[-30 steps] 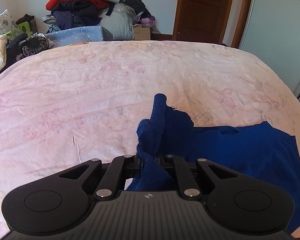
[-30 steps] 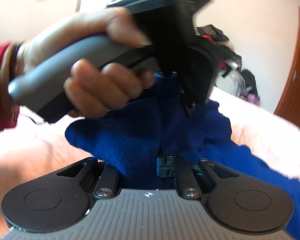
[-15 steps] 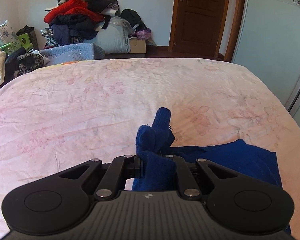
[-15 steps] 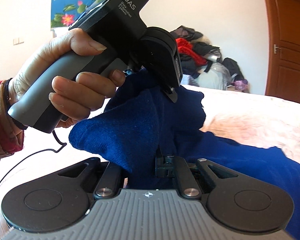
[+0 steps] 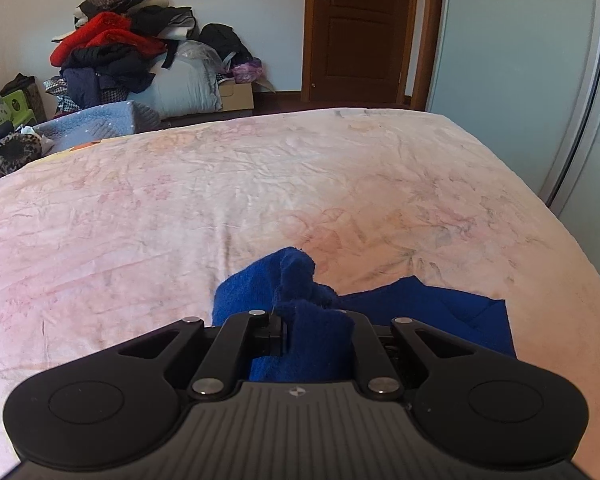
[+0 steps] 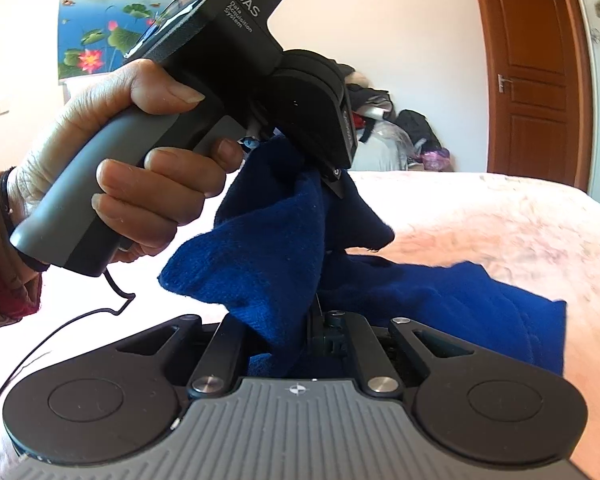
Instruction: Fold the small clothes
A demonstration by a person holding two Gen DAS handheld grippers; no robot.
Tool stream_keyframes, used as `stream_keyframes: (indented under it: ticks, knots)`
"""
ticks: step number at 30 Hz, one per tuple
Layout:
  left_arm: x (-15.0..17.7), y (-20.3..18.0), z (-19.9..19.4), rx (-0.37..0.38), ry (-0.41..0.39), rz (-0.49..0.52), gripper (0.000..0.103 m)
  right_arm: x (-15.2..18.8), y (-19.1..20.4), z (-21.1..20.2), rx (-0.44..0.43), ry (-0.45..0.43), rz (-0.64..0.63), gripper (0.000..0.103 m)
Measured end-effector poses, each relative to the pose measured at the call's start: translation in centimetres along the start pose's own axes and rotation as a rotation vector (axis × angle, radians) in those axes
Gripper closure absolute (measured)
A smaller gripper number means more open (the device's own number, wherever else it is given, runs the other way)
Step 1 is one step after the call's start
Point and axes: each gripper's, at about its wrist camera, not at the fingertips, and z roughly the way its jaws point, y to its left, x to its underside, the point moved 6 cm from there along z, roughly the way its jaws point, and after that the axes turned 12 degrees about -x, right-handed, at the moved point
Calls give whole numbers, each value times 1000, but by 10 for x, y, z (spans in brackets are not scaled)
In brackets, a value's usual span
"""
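A dark blue knit garment (image 5: 432,308) lies partly on the pink floral bed (image 5: 260,184). My left gripper (image 5: 304,320) is shut on a bunched edge of it, which sticks up past the fingers. In the right wrist view my right gripper (image 6: 300,320) is shut on another part of the blue garment (image 6: 268,256). The left gripper (image 6: 320,160) appears there just above and ahead, held in a hand (image 6: 140,168), with cloth hanging from its jaws. The rest of the garment trails right across the bed (image 6: 480,220).
A heap of clothes and bedding (image 5: 132,64) is piled beyond the bed's far left corner. A brown wooden door (image 5: 356,28) and a pale wardrobe panel (image 5: 512,52) stand at the far right. A cable (image 6: 60,328) hangs from the left gripper's handle.
Both grippers have lifted and drawn back with the cloth. The garment's spread part on the bed now shows smaller and lower in the left wrist view.
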Motion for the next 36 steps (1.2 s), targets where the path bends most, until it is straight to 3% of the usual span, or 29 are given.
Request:
stream_keyframes:
  ticks: [13,20,22,24,28,31,32,33,34,36]
  knots:
    - [3,-54,3,76,23,21,95,16,-46,-20,-3,-35,162,93]
    - [17,-94,9,163,57,61,94,35,-71,-32,-37,-16,297,93]
    - [26,-106,16,185,86,81,94,45,-79,-31,-61,10,361,92]
    - [34,-113,24,213,112,74,93,57,-90,-34,-71,23,433,79]
    - [35,-113,33,263,151,32,88,65,-106,-41,-71,10,525,76]
    - [28,-105,30,355,154,-28,75,69,-118,-48,-87,3,582,65]
    - [25,-102,27,391,147,-51,61,73,-118,-50,-96,9,592,64]
    - [21,-99,23,423,135,-77,41,74,-119,-52,-105,17,595,62]
    - [18,-95,19,437,118,-98,31,75,-120,-54,-113,24,594,60]
    - [10,-86,11,421,67,-125,26,74,-129,-68,-127,33,579,54]
